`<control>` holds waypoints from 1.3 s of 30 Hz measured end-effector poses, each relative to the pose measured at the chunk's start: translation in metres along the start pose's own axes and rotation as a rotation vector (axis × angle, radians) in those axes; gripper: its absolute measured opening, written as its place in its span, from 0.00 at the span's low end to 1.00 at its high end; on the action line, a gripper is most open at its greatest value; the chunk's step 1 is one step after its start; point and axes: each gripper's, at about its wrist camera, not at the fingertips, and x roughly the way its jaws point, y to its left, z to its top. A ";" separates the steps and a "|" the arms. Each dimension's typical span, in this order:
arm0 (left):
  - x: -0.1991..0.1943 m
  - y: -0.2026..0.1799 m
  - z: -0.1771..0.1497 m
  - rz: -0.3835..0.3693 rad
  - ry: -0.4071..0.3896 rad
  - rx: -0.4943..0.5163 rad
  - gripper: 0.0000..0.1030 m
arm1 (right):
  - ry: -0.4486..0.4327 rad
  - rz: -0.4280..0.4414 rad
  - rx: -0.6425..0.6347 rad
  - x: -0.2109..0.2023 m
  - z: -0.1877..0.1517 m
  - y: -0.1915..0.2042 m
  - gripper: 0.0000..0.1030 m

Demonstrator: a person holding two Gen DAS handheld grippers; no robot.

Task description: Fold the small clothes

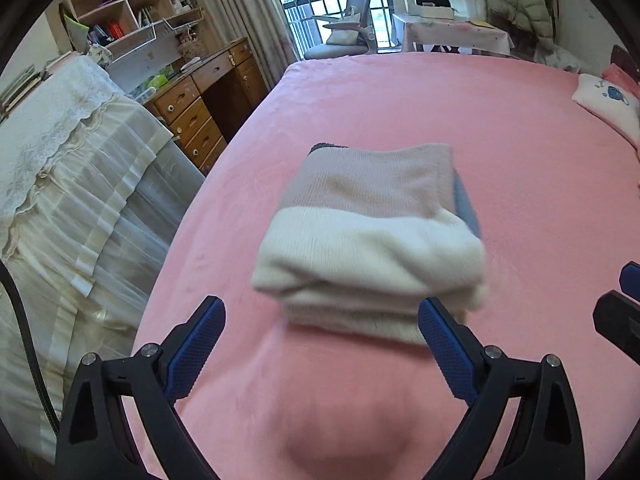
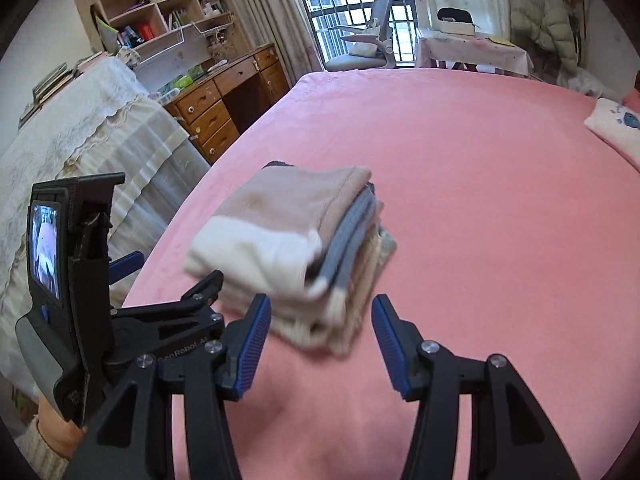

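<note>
A folded stack of small knit clothes [image 1: 368, 232] lies on the pink bed [image 1: 500, 120]; the top piece is beige with a cream band, grey and cream layers under it. My left gripper [image 1: 320, 320] is open and empty, just short of the stack's near edge. In the right wrist view the stack [image 2: 288, 240] shows its layered right side. My right gripper [image 2: 322, 320] is open and empty, just in front of the stack's near corner. The left gripper [image 2: 168, 292] shows at the left of that view; the right gripper's tip [image 1: 624, 300] shows at the left view's right edge.
A white embroidered pillow [image 1: 608, 104] lies at the bed's far right. A lace-covered piece of furniture [image 1: 72, 168] stands left of the bed, then a wooden desk with drawers [image 1: 200, 108] and shelves. An office chair [image 1: 352, 24] and a covered table [image 1: 456, 32] stand beyond the far edge.
</note>
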 end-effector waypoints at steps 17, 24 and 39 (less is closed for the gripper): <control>-0.266 -0.040 -0.115 -0.061 -0.018 -0.012 0.94 | 0.011 0.048 -0.018 -0.224 -0.101 0.000 0.51; -0.341 -0.064 -0.170 -0.123 -0.020 -0.033 0.94 | 0.001 0.018 -0.041 -0.288 -0.156 -0.013 0.51; -0.375 -0.143 -0.266 -0.162 -0.087 0.000 0.94 | -0.069 -0.143 0.046 -0.335 -0.272 -0.071 0.51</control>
